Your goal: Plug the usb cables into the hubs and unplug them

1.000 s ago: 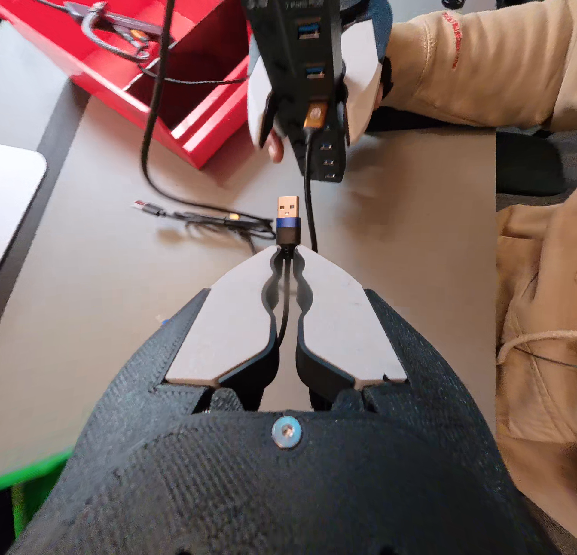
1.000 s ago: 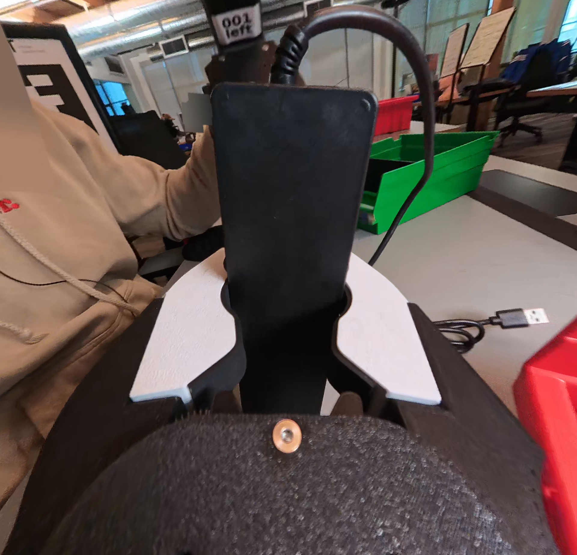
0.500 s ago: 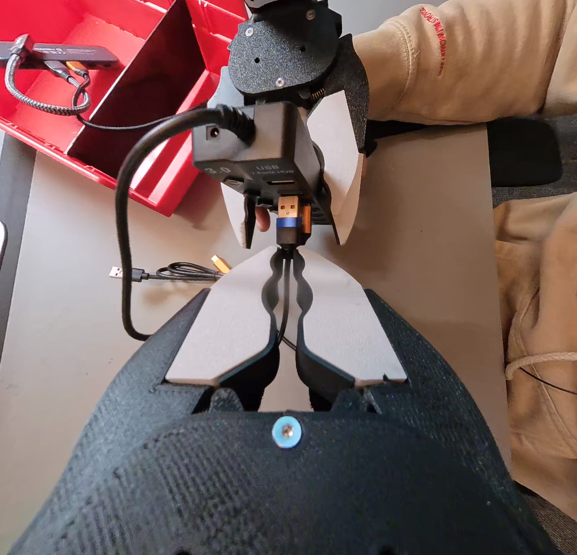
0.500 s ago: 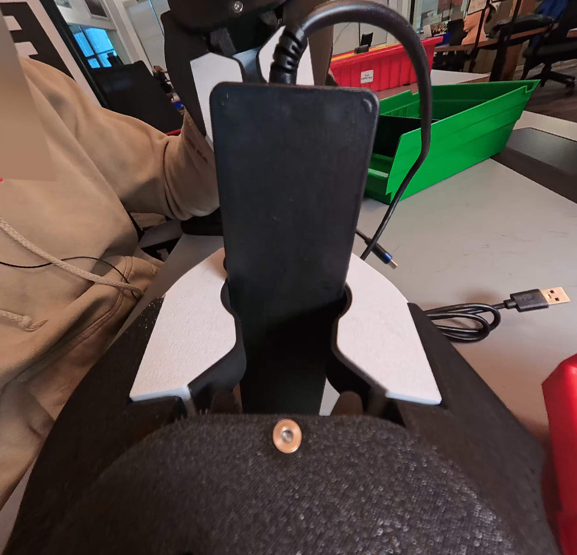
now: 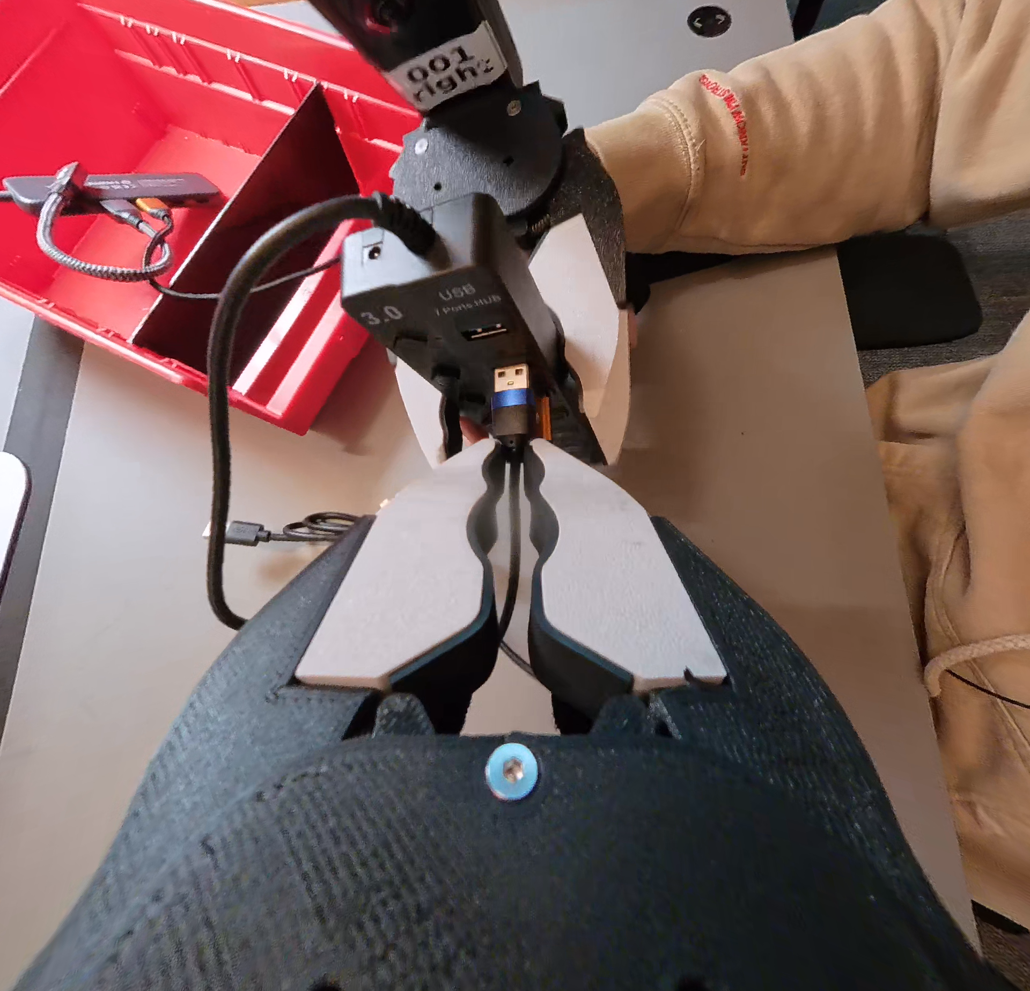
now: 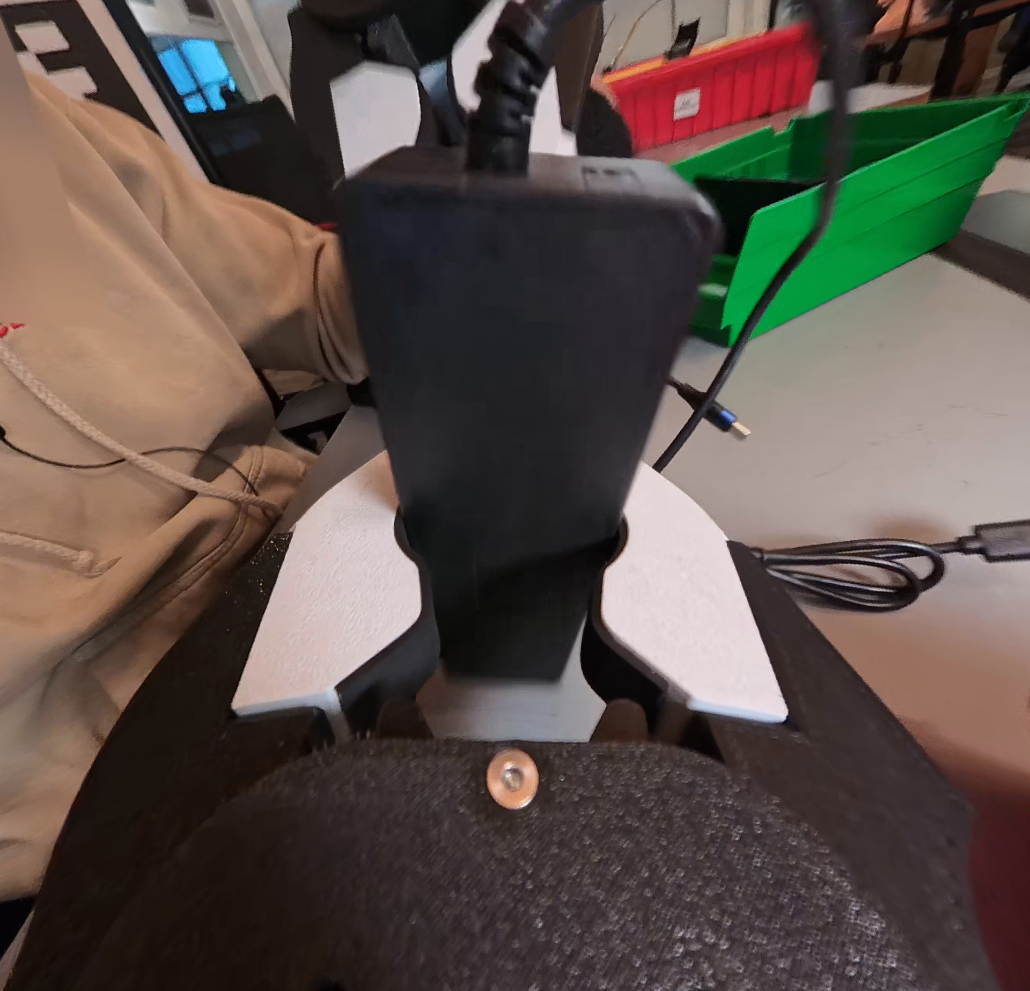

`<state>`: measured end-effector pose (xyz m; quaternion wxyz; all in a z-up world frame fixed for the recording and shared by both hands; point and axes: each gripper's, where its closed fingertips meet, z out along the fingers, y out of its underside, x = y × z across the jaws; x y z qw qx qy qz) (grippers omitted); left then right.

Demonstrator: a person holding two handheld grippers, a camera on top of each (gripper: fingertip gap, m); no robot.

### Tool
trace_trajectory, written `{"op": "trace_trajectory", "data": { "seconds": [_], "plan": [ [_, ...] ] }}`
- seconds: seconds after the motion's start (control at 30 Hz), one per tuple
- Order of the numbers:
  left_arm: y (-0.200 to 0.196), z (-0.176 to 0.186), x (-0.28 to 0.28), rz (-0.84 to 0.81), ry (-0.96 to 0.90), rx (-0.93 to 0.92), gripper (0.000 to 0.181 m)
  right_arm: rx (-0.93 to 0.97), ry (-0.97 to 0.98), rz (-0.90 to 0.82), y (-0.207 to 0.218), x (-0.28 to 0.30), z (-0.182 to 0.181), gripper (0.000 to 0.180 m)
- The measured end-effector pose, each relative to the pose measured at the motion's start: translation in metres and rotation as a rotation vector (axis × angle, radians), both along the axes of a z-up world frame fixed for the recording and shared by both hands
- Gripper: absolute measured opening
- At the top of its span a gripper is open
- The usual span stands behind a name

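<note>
Your blue-collared USB plug [image 5: 511,393] sits pinched in the closed left tool [image 5: 510,451], tip just below the black hub's [image 5: 446,301] open port, while your right tool [image 6: 510,591] clamps that hub above the surface [image 5: 139,462] to steady insertion.

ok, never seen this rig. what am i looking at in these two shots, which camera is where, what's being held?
No robot arm here: a person holds a two-finger gripper in each hand, and each gripper carries a wide-angle camera looking forward along its fingers.

The left wrist view shows the left gripper, shut on a USB cable just behind its blue-banded plug, which points at the black hub and is not yet inserted.

The right wrist view looks along the right gripper, shut on that hub, seen from its back.

On the grey table lie a red bin holding a slimmer hub, a green bin, and a loose coiled cable. The tan sleeve is the person's.
</note>
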<state>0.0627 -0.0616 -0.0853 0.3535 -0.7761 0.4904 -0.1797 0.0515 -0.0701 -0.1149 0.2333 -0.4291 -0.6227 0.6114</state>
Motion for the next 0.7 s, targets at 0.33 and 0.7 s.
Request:
{"op": "trace_trajectory", "data": {
  "seconds": [0.33,0.7],
  "plan": [
    [-0.008,0.002,-0.004,-0.025,-0.079,-0.095,0.006,-0.007,-0.042,0.013,-0.010,-0.006,-0.004,0.063],
    [-0.013,-0.009,0.001,-0.060,-0.052,-0.127,0.006,-0.009,0.001,0.014,-0.011,-0.003,0.006,0.063]
  ]
}}
